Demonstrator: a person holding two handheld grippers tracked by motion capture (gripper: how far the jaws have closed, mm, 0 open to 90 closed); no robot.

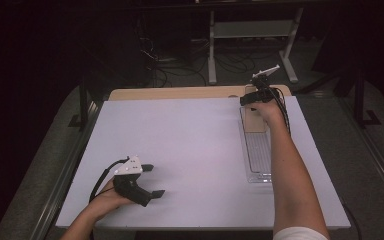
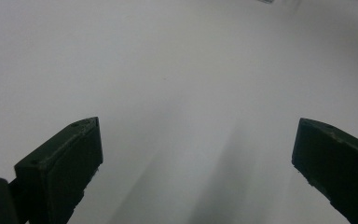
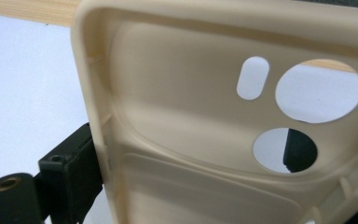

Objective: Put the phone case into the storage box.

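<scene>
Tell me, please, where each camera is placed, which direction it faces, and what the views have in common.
High view: above the person's side, facing forward and down on the white table; both forearms, left gripper, right gripper.
Left gripper view: rides the left gripper, faces bare table; two fingers apart.
Right gripper view: rides the right gripper, faces the beige phone case between its fingers.
Shared: the case in high and right views.
</scene>
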